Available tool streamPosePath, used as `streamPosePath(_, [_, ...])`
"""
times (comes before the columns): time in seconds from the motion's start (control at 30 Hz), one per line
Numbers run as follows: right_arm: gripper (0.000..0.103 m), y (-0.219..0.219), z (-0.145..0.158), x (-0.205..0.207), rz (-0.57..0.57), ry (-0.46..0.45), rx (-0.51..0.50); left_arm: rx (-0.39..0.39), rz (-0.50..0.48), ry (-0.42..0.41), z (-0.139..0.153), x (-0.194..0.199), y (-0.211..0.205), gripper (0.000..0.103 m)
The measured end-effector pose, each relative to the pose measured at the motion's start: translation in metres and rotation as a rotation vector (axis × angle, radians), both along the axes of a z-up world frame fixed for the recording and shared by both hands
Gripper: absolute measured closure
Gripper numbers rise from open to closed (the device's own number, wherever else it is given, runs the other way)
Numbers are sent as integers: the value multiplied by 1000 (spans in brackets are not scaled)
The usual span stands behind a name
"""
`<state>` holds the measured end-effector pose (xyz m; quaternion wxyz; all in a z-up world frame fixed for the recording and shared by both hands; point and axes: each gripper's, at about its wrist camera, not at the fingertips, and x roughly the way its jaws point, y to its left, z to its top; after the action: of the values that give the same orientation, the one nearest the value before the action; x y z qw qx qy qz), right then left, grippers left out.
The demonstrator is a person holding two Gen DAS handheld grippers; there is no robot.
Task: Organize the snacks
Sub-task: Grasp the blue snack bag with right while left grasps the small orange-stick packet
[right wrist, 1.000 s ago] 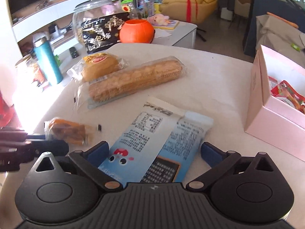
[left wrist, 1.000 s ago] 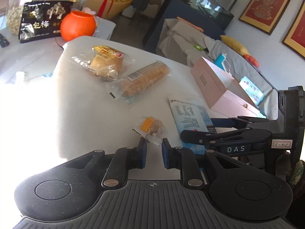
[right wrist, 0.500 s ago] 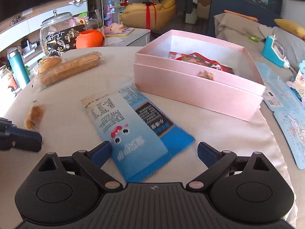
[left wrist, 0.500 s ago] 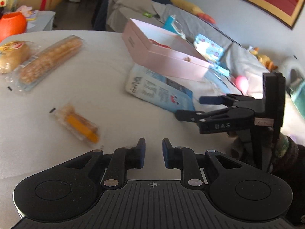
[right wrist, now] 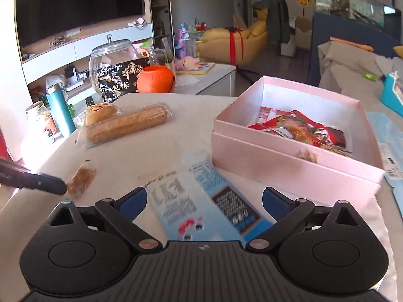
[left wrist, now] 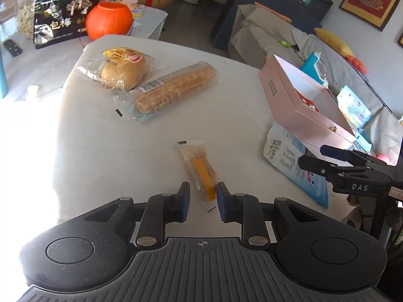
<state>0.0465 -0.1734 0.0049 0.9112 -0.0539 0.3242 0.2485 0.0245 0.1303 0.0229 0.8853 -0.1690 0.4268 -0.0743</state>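
My left gripper (left wrist: 203, 197) is open, its blue pads either side of the near end of a small clear packet with an orange snack (left wrist: 201, 170) lying on the white table (left wrist: 105, 151). My right gripper (right wrist: 204, 200) is wide open over a blue and white snack bag (right wrist: 201, 201), which also shows in the left wrist view (left wrist: 292, 161). A pink open box (right wrist: 289, 156) holds red snack packets (right wrist: 294, 125). A bun in a bag (left wrist: 123, 68) and a long wrapped biscuit roll (left wrist: 176, 88) lie at the far side.
An orange pumpkin pot (left wrist: 108, 20), a black snack bag (left wrist: 60, 20) and a glass jar (right wrist: 110, 60) stand on a side table beyond. A teal bottle (right wrist: 60, 110) stands at the left. Blue cards (right wrist: 388, 141) lie right of the box.
My left gripper has swung back toward the small orange packet and opened around its near end. My right gripper has stayed open and moved in over the blue bag.
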Motion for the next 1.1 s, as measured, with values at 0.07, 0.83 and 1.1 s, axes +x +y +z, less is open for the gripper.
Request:
streamPosePath(0.07, [5, 6, -8, 16, 0, 90, 8, 30, 7, -9, 0, 5, -3, 77])
streamPosePath(0.83, [11, 62, -26, -18, 34, 51, -88, 151, 1, -55, 6, 16, -15, 76])
streamPosePath(1.1, [19, 21, -24, -54, -2, 35, -96, 164, 4, -68, 8, 15, -14, 76])
